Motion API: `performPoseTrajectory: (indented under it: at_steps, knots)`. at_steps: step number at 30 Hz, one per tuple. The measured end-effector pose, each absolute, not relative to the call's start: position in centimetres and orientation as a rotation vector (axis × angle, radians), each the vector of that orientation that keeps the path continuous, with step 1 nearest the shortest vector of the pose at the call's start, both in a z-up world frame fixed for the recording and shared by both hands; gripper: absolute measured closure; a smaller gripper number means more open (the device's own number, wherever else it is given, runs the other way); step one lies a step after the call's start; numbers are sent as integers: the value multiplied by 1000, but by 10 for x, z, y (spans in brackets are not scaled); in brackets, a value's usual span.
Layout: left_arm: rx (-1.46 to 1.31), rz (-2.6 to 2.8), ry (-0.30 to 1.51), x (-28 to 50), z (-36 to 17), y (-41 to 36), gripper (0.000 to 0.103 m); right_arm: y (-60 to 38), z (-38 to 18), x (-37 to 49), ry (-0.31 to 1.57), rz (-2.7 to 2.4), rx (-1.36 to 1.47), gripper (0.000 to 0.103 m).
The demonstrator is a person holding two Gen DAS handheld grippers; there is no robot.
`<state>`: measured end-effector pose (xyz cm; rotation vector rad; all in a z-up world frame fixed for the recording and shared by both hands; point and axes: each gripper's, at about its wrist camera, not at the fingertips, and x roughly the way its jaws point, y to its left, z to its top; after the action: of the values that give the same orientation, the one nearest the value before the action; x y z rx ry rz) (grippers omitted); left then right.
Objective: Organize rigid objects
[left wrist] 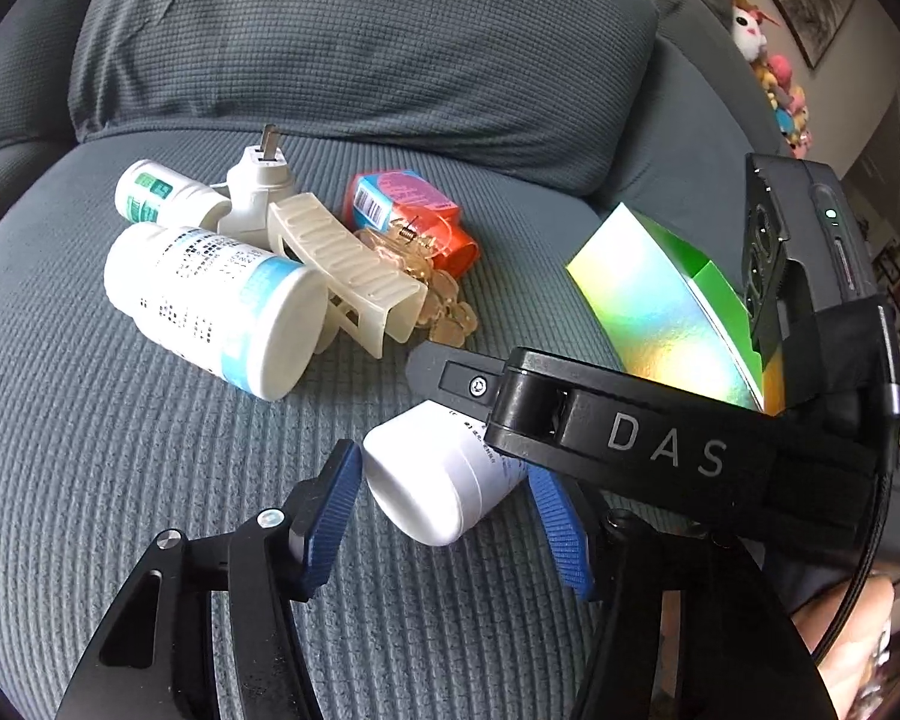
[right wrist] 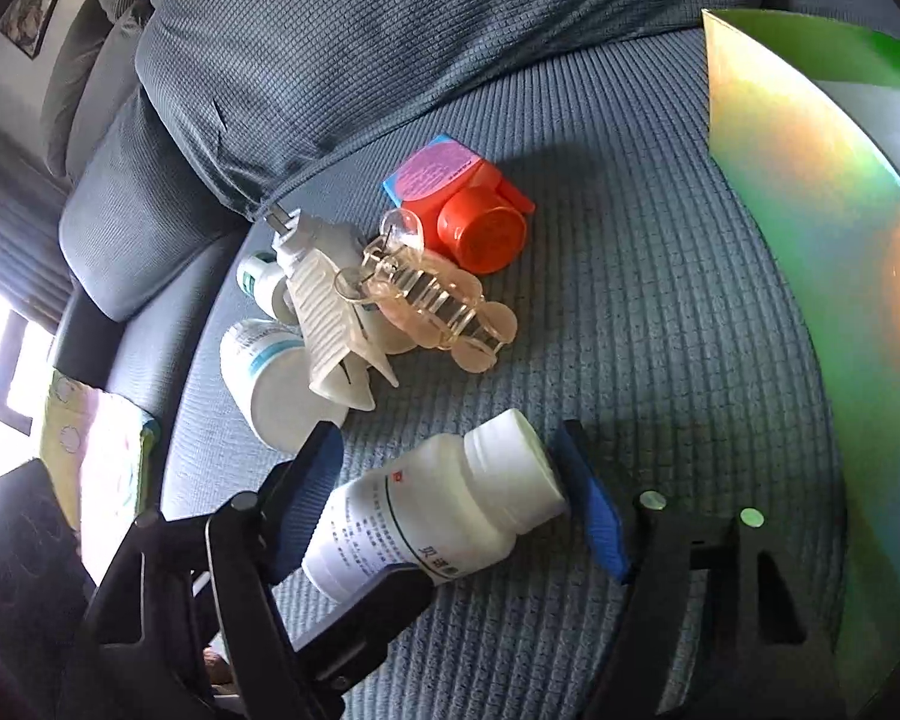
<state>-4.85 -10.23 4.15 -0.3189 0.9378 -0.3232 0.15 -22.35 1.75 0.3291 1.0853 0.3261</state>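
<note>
On the ribbed grey sofa cushion [left wrist: 150, 480], the clutter sits at about 10 o'clock of the left wrist view: a large white pill bottle [left wrist: 210, 312] with a glossy label, a smaller white bottle [left wrist: 162, 195] behind it, a white plug adapter [left wrist: 255, 192], a cream toothed hair clip [left wrist: 348, 276], a clear amber clip [left wrist: 444, 300] and an orange-capped container [left wrist: 414, 216]. Nearer, at 6 o'clock, a small white bottle [left wrist: 438, 480] lies on its side between both claws. The left claw [left wrist: 450, 516] stands apart around it, its ribbed blue pads not visibly pressing. The right claw [right wrist: 450, 504] also stands apart, one pad just beside the cap. At 3 o'clock leans a shiny iridescent green box [left wrist: 672, 312].

The bottle is smooth, round plastic on soft fabric, so it could roll or squirt out if either claw closes off-centre, and the two claws may collide.
</note>
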Motion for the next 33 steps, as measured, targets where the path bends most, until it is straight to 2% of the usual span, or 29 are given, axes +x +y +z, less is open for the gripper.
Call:
performPoseTrajectory:
  at_steps: [7,20,33]
  knots:
    - [-285,-365,881,-57,61,-109,44,-234,30,-10,1033,323,364,35]
    - [-180,-500,667,-78,122,-150,44,-274,105,-63,726,227,407,35]
    - [-100,-651,599,-71,146,-217,44,-336,133,-91,587,84,486,35]
